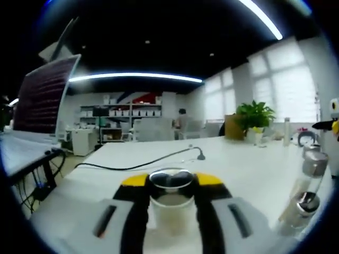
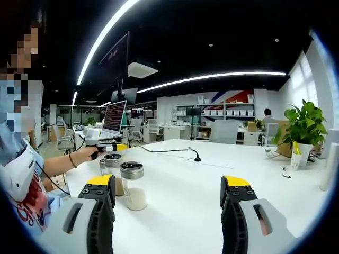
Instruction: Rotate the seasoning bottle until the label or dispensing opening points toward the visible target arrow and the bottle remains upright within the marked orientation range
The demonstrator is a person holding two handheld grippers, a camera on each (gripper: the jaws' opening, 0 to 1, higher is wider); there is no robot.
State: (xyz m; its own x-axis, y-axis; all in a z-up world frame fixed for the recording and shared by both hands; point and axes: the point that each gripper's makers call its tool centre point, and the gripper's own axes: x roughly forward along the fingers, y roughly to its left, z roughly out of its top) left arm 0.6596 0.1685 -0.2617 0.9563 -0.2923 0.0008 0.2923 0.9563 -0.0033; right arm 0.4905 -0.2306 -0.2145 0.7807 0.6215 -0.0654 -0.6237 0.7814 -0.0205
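A clear seasoning bottle (image 1: 170, 198) with a dark round cap stands upright on the white table (image 1: 243, 174), and my left gripper (image 1: 169, 182) is shut on it, one yellow-tipped jaw on each side. In the right gripper view, a person's hand (image 2: 85, 154) holds that left gripper (image 2: 106, 153) at a dark-capped bottle (image 2: 113, 161). A second bottle (image 2: 132, 190), half full of white powder, stands just in front of it. My right gripper (image 2: 168, 185) is open, its jaws wide apart over bare table, to the right of both bottles. I see no arrow mark.
Two clear bottles with metal caps (image 1: 310, 174) stand at the right. A black cable (image 1: 148, 163) crosses the table's middle. A potted plant (image 1: 255, 119) stands at the far side, and a screen on a stand (image 1: 45, 98) is to the left.
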